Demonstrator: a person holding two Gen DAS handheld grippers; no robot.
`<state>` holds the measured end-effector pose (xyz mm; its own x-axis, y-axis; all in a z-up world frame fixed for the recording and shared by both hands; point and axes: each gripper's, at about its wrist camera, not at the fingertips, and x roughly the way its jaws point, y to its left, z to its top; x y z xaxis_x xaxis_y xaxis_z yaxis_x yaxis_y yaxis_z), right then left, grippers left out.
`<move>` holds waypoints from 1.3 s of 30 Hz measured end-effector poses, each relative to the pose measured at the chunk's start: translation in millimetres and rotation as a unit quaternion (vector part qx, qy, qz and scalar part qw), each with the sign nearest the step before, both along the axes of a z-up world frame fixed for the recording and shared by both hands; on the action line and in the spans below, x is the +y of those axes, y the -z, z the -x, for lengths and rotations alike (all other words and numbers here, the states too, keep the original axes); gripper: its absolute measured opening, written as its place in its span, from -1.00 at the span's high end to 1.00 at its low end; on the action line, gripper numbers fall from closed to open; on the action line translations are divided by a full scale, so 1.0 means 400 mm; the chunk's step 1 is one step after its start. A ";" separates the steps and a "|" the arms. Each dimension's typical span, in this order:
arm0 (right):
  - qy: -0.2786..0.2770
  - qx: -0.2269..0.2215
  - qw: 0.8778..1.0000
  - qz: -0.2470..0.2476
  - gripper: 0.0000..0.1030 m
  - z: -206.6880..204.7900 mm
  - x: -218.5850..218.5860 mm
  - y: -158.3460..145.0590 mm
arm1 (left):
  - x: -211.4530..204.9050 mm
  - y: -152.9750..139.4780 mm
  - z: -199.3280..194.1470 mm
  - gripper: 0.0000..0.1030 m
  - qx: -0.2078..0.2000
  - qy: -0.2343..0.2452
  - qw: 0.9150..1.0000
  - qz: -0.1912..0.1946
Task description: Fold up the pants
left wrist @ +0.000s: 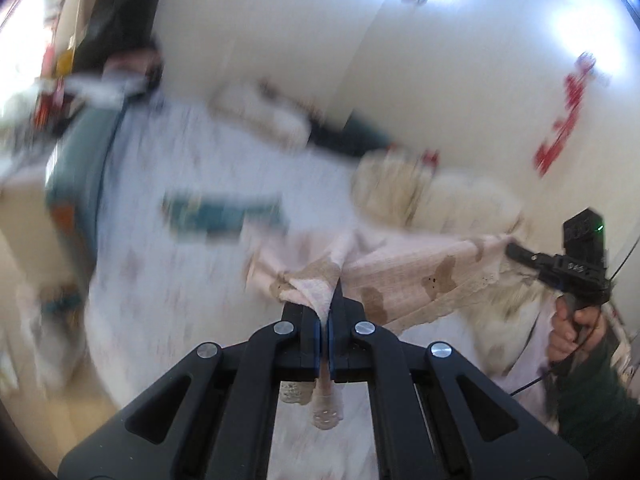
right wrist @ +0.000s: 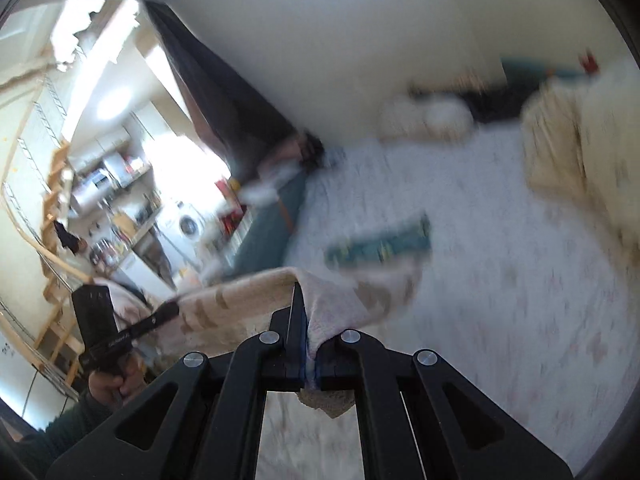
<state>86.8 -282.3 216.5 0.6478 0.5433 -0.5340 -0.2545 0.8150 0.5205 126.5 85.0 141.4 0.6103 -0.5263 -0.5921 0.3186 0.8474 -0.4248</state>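
Over the bed [left wrist: 168, 280], pink pants [left wrist: 408, 276] stretched between two hand-held grippers and lifted off the pale patterned bedspread [right wrist: 500, 280].

Left hand-held gripper [left wrist: 325, 320]: fingers together, clamped on a bunched fold of the pants; lace-trimmed cloth seen hanging below the fingers (left wrist view).

Right hand-held gripper [right wrist: 307, 344]: fingers together, clamped on the other end of the pants; cloth draped over the right finger, a beige trimmed corner hanging beneath (right wrist view).

Pants: pale pink with brown bear-like patches and a lace hem, spanning sideways from one gripper to the other, roughly taut along the top edge.

From the left wrist view, right hand-held gripper visible at far right, held by the right hand [left wrist: 572, 328], its fingertips at the edge of the cloth. From the right wrist view, left hand-held gripper [right wrist: 168, 312] visible at lower left, held by the left hand [right wrist: 112, 384], likewise at the edge of the cloth.

On the bed behind the pants: a teal patterned item [left wrist: 224, 216] lying flat (kind not discernible through blur). Cream cushions [left wrist: 440, 196] near the wall [left wrist: 280, 20]. Kitchen shelving and a washing machine [right wrist: 186, 224] beyond the bed's far side. Strong motion blur in both views.
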 end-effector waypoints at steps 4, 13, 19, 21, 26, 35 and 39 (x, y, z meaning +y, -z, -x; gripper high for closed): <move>0.009 0.132 0.991 0.013 0.97 0.032 -0.001 0.293 | -0.044 0.318 0.017 0.98 0.161 -0.002 0.984 -0.068; -0.011 0.381 0.922 0.073 0.85 0.152 0.032 0.756 | -0.151 0.615 0.129 0.98 0.282 0.074 0.927 -0.237; 0.000 0.410 0.896 0.169 0.03 0.157 0.005 0.731 | -0.110 0.606 0.096 0.40 0.300 0.010 0.910 -0.286; 0.004 0.378 0.903 0.203 0.02 0.146 -0.009 0.690 | -0.100 0.581 0.092 0.25 0.294 -0.002 0.911 -0.289; -0.019 0.302 0.938 0.168 0.26 0.091 0.031 0.608 | -0.144 0.495 0.084 0.25 0.208 0.009 0.948 -0.239; -0.067 0.404 0.891 0.195 0.62 0.072 0.210 0.890 | -0.201 0.746 0.089 0.66 0.312 0.053 0.906 -0.282; -0.070 0.438 0.871 0.212 0.64 0.111 0.180 0.896 | -0.182 0.723 0.112 0.72 0.318 0.071 0.889 -0.322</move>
